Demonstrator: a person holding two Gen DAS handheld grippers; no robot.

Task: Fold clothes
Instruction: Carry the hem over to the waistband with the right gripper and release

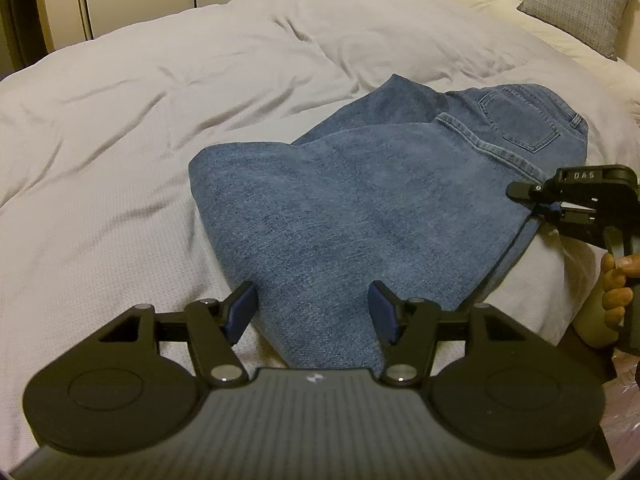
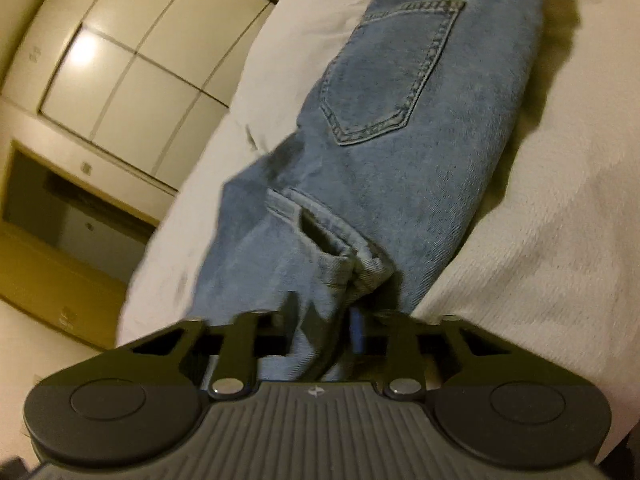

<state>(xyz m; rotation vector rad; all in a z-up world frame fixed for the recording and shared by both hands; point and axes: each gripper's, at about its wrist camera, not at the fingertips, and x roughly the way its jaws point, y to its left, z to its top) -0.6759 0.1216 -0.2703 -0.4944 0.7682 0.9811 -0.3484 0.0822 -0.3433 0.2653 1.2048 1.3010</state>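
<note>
A bed (image 1: 160,128) covered by a wrinkled pale duvet was seen, with a grey pillow (image 1: 580,4) at its head. Blue jeans (image 1: 360,184) were laid folded over on the bed near its edge, back pocket (image 1: 520,120) facing up, hem bunched. The left tongs (image 1: 312,312) were held spread over the lower denim, pads clear of it. The right tongs (image 2: 324,328) were pinched on the jeans' hem edge.
</note>
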